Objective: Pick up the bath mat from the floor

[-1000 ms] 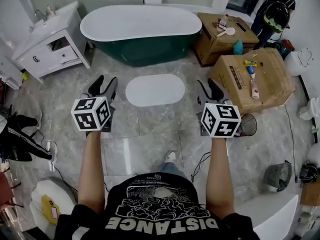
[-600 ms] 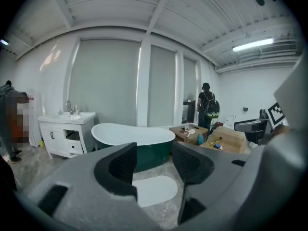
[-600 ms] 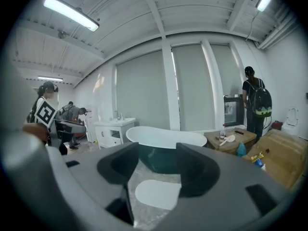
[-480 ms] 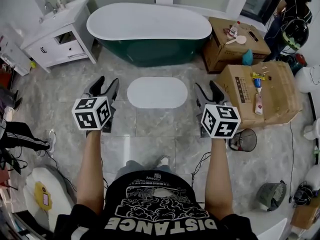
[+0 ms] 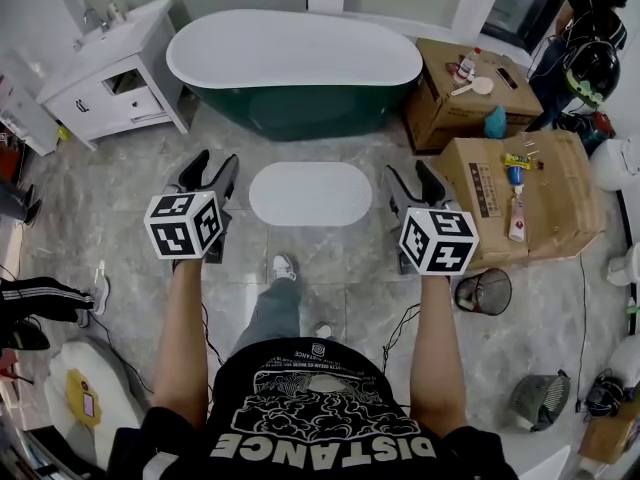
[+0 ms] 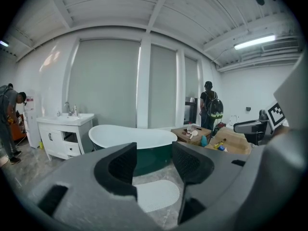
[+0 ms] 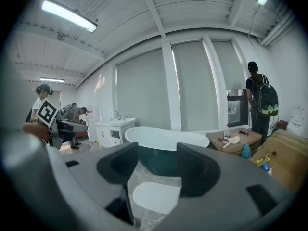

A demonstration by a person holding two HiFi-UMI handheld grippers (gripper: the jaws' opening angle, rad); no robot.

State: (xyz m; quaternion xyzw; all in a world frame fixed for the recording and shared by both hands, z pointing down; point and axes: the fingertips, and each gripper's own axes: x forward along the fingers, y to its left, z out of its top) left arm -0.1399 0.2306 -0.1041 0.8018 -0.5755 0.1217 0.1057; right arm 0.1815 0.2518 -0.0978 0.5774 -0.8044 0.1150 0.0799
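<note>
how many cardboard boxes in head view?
2. One cardboard box right of the bathtub; a larger cardboard box nearer, right of the bath mat. A brown shape at the bottom-right edge may be a third.

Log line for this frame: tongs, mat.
left tongs: open, empty | right tongs: open, empty, just been opening | bath mat: flat on floor, untouched

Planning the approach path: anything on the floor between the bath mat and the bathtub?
Nothing. The head view shows only bare grey floor tile between the bath mat and the bathtub.
</note>
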